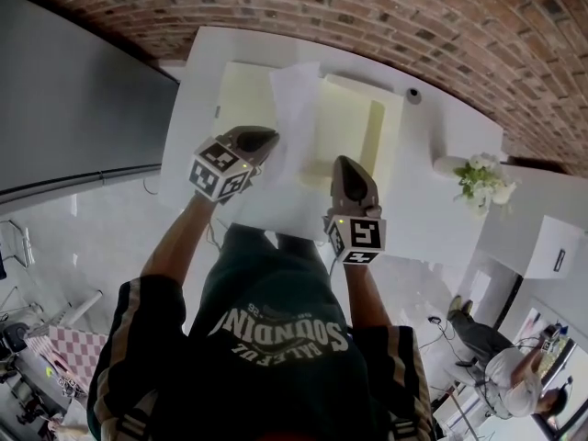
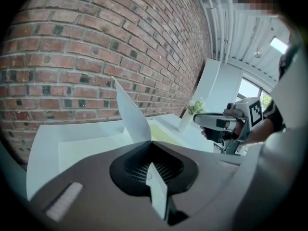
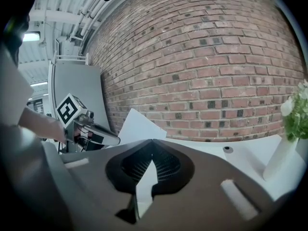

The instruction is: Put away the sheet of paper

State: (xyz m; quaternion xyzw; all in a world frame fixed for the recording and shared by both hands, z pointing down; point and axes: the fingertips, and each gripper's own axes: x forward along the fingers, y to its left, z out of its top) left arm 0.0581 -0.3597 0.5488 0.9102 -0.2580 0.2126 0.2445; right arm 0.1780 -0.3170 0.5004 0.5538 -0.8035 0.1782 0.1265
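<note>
A white sheet of paper point(image 1: 292, 118) hangs over an open pale yellow folder point(image 1: 354, 122) on the white table point(image 1: 432, 219). My left gripper point(image 1: 264, 141) is shut on the sheet's left edge. My right gripper point(image 1: 344, 166) is shut on its right side. In the left gripper view the sheet point(image 2: 131, 113) passes through the closed jaws of the left gripper point(image 2: 151, 142) and stands up beyond them, with the right gripper point(image 2: 216, 122) alongside. In the right gripper view the paper point(image 3: 140, 127) likewise runs through the right gripper point(image 3: 153, 141), and the left gripper point(image 3: 96, 133) shows to the left.
A white vase with flowers point(image 1: 478, 180) stands at the table's right end, and a small round object point(image 1: 413, 95) lies near the brick wall point(image 1: 386, 12). A dark grey panel point(image 1: 73, 90) is on the left. A seated person point(image 1: 519, 379) is at the lower right.
</note>
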